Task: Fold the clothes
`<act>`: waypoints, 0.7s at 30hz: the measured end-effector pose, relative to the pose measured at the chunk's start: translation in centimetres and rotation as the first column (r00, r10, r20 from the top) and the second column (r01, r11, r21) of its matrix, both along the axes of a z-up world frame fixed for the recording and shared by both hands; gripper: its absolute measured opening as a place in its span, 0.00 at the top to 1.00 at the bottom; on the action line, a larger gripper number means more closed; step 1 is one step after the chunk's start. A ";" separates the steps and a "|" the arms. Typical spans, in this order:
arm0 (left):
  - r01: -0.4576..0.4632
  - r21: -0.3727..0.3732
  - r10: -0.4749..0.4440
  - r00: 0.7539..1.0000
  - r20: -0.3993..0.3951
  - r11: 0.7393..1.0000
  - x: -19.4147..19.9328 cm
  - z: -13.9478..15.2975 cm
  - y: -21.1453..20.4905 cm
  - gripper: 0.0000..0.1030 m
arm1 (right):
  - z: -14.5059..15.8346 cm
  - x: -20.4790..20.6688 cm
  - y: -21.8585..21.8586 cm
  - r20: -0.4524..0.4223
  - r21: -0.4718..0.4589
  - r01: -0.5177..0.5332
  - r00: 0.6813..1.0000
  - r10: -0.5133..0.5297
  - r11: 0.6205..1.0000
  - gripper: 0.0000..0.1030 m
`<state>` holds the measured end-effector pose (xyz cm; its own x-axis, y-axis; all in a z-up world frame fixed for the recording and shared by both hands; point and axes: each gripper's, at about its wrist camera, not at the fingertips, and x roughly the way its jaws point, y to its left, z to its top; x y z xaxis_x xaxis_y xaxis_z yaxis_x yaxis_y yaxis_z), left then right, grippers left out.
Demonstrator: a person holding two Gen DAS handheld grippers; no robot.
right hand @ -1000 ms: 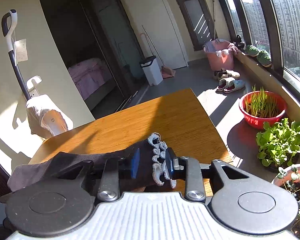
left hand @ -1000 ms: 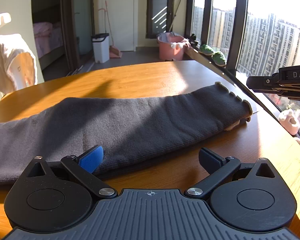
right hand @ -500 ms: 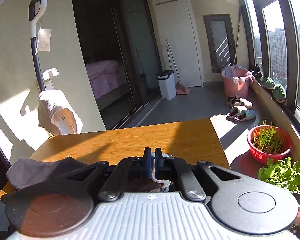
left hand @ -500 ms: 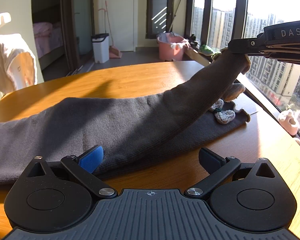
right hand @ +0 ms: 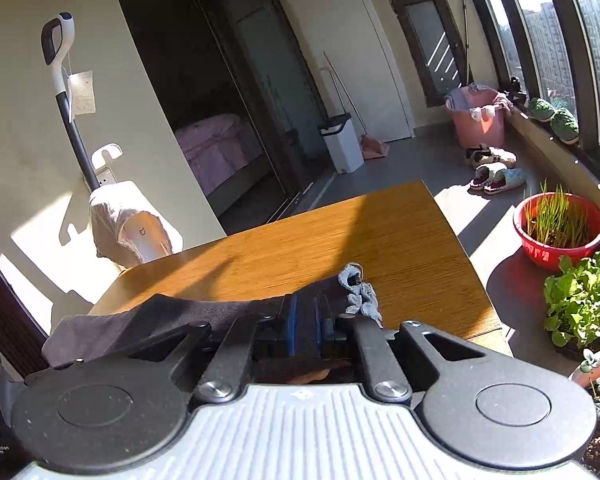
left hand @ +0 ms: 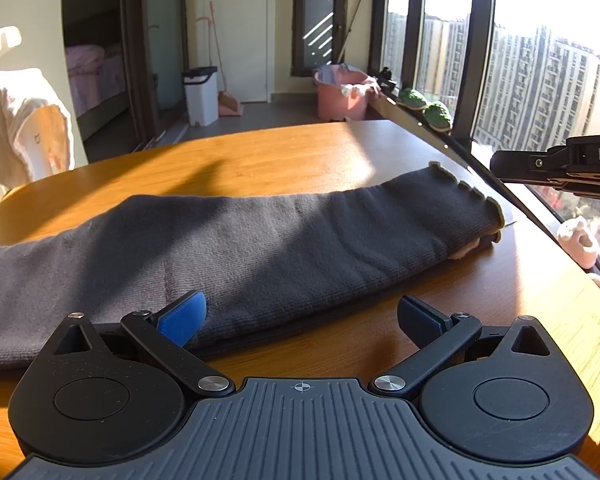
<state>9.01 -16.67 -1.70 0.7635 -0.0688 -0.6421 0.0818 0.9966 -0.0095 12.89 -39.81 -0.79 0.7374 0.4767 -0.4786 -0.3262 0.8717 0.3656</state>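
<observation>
Left wrist view: one grey garment [left hand: 300, 240] lies flat across the table [left hand: 280, 160], already doubled lengthwise into a long strip. Its scalloped hem [left hand: 472, 196] is at the window end.

Left gripper [left hand: 300, 312]: jaws spread wide, holding nothing. Its blue pad [left hand: 182, 316] sits at the strip's near edge.

Right gripper [right hand: 305, 312]: jaws barely parted and have just been opening. Nothing looks caught between them, and it hovers just off the hem end.

Handling, my read:
- Soft, light knit, limp, so it will drape and sag once lifted.
- The layers could slide apart, so pinch through both at the hem corner.
- A grip on the top layer alone would probably peel it open.

Count: 1 garment, 2 grippers, 1 table.
</observation>
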 end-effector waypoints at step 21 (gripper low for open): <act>-0.003 -0.188 0.000 1.000 -0.017 0.982 0.5 1.4 1.7 0.00 | -1.9 1.4 -1.3 -0.105 0.078 0.123 0.988 -0.115 0.989 0.92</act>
